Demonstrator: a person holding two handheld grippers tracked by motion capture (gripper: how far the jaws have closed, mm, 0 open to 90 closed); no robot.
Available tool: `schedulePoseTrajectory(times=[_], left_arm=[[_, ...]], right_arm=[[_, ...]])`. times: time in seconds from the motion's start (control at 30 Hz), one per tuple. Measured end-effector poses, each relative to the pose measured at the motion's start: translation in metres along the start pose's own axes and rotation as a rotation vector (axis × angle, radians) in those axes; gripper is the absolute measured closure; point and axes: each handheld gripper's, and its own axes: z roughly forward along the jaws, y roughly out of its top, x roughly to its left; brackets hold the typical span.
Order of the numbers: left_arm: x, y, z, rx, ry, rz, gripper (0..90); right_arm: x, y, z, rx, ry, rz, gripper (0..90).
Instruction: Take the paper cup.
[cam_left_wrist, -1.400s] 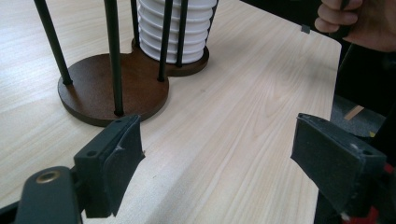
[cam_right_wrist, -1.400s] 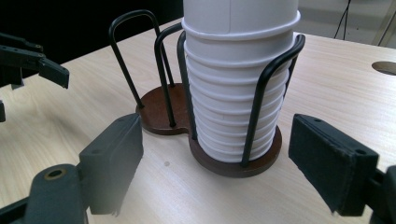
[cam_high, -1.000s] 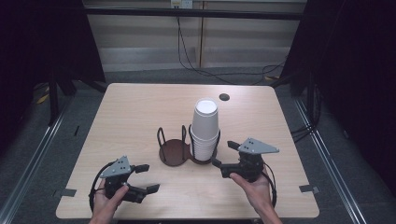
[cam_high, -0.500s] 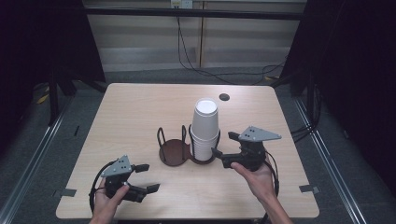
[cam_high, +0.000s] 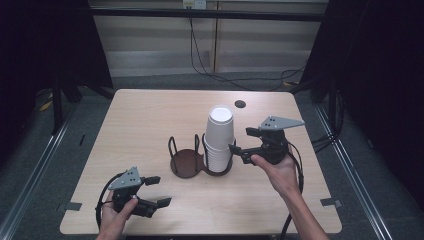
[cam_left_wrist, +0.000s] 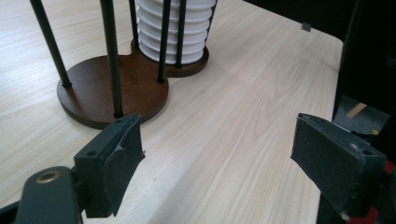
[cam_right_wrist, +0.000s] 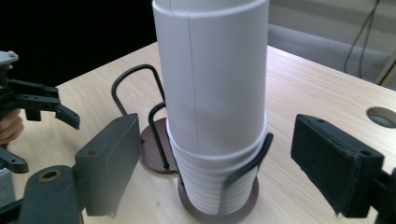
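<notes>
A pale wooden surface (cam_high: 150, 120) sits in a dark-curtained room, cables trailing along the back wall. At its middle stands a two-bay wire cup holder (cam_high: 187, 162); the stack of white paper cups (cam_high: 220, 140) rises upright from the bay nearer the right edge, while the other bay is bare. My right gripper (cam_high: 239, 140) hovers just beside the stack on its right-edge side, jaws spread wide and level with the topmost cup; in the right gripper view the stack stands dead ahead between them, untouched. The long axis is vertical, so I judge a lift must go straight up to clear the wire loops. My left gripper (cam_high: 156, 190) is released too, low near the front-left corner, well apart from the holder. Open room lies all around, front and back.
</notes>
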Motion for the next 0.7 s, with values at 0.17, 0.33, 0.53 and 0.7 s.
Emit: schedulePoseTrajectory(times=[0.17, 0.33, 0.53, 0.7], left_arm=[[0.001, 0.000, 0.000, 0.002, -0.003, 0.000, 16.1], [0.000, 0.000, 0.000, 0.006, -0.004, 0.003, 16.1], [0.000, 0.000, 0.001, 0.015, -0.007, 0.007, 16.1], [-0.001, 0.000, 0.002, 0.016, -0.010, 0.007, 16.1]], right_arm=[[0.000, 0.016, 0.008, 0.034, 0.011, -0.031, 15.0], [-0.002, 0.030, 0.017, 0.071, 0.044, -0.036, 14.3], [-0.005, 0.040, 0.024, 0.099, 0.066, -0.043, 15.0], [-0.008, 0.049, 0.029, 0.132, 0.061, -0.053, 14.8]])
